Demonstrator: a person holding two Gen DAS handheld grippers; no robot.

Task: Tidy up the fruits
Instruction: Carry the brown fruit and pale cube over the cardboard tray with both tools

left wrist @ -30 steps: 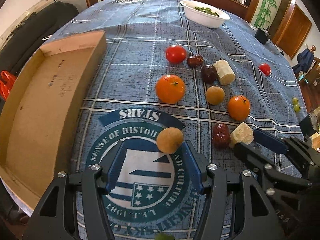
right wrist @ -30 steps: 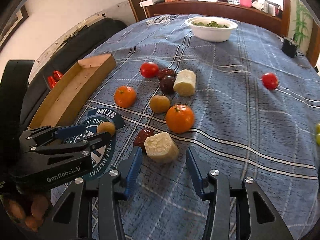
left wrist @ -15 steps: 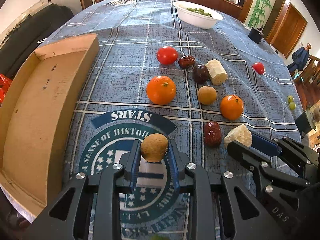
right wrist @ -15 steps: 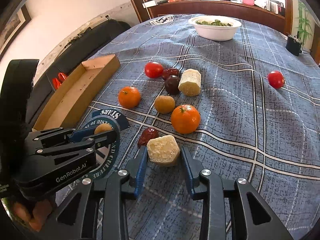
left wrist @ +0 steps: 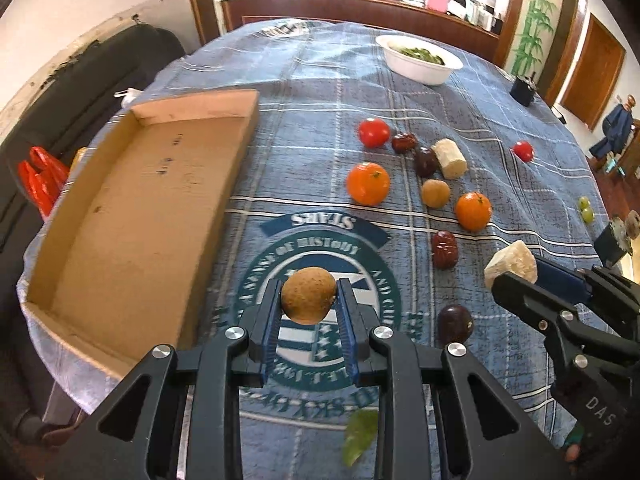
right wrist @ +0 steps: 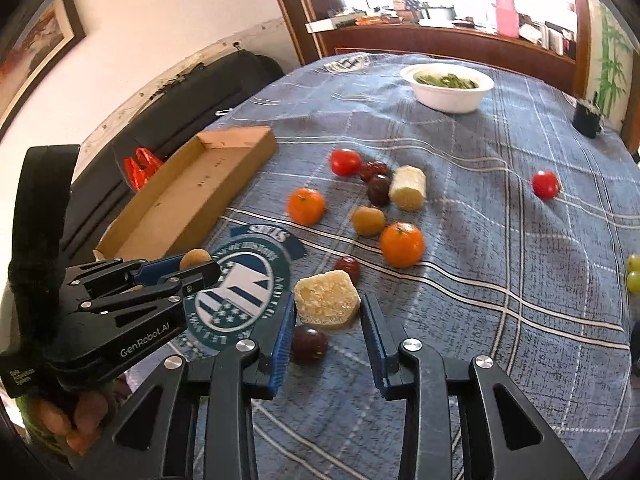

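Beside the cardboard tray (left wrist: 132, 216), left jaws grip a brown fruit (left wrist: 308, 295), right jaws a pale chunk (right wrist: 327, 298).

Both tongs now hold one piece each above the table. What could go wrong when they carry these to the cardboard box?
1. The round brown fruit is held by the left tongs only at its two sides; being round, it may slip out.
2. The pale yellow hexagonal chunk in the right tongs looks crumbly; a hard squeeze may break it.
3. The shallow cardboard box lies at the table edge; a careless drop may push it off.
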